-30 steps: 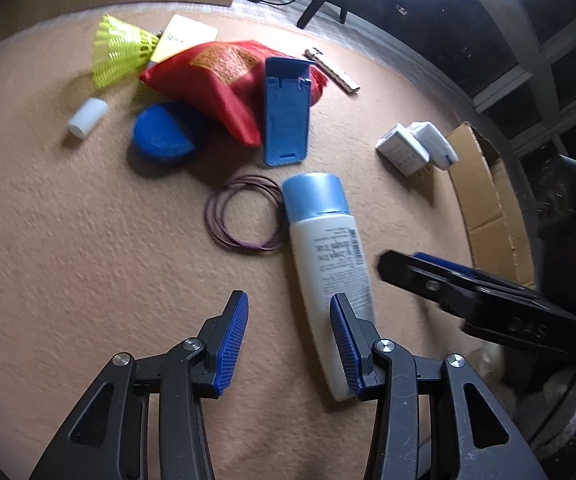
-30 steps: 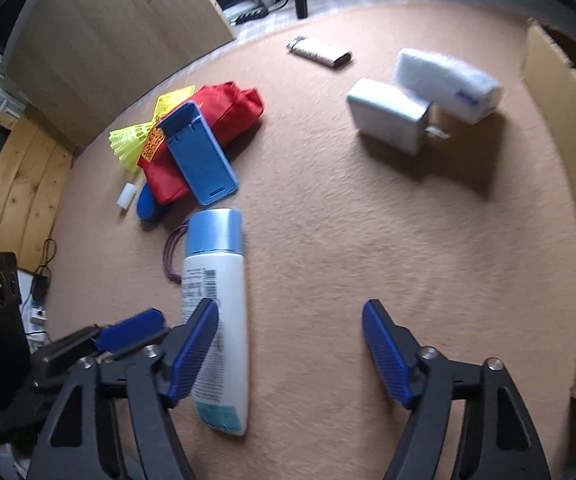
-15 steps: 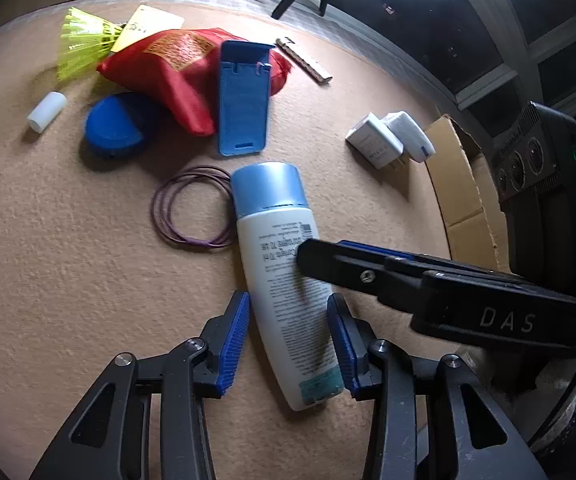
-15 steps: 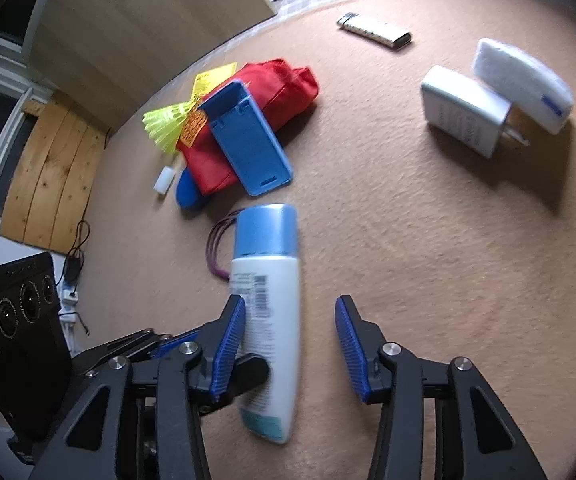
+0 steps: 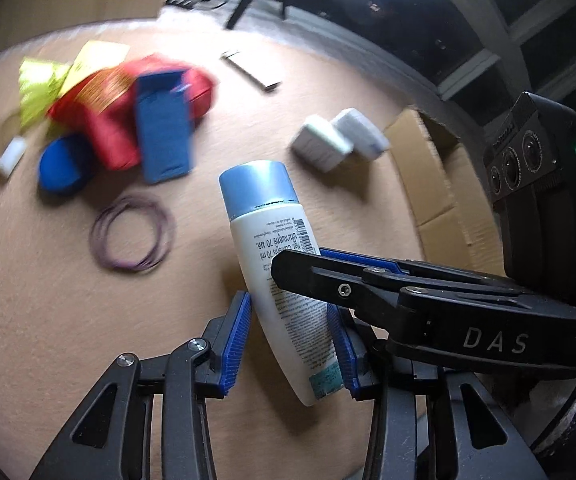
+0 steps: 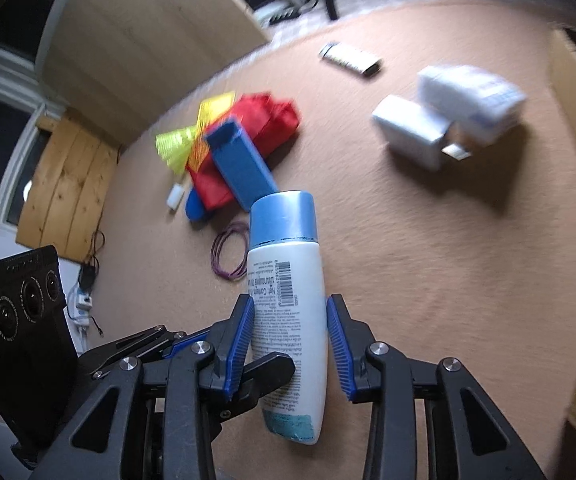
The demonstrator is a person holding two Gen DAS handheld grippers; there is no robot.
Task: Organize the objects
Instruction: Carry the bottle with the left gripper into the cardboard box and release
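A white bottle (image 5: pixel 263 216) with a light blue cap sits between the blue pads of both grippers at its lower half. My left gripper (image 5: pixel 290 348) is shut on it near the base. From the right, my right gripper (image 6: pixel 290 340) crosses the same stretch of the bottle (image 6: pixel 283 264); its jaws are closing, with both pads against the bottle's sides. The bottle stays sharp while the carpet behind it is blurred, and it looks lifted clear of the carpet.
On the tan carpet lie a red pouch (image 5: pixel 103 120) under a blue stand (image 5: pixel 161 136), a yellow shuttlecock (image 5: pixel 35 84), a blue lid (image 5: pixel 61 164), purple bands (image 5: pixel 131 236), two white chargers (image 5: pixel 320 144) and a lighter (image 5: pixel 251 72). A cardboard box (image 5: pixel 436 184) stands at the right.
The left gripper slid over the bottle's lower end and took hold. The right gripper narrowed from wide open and closed on the same bottle, which has come up off the carpet.
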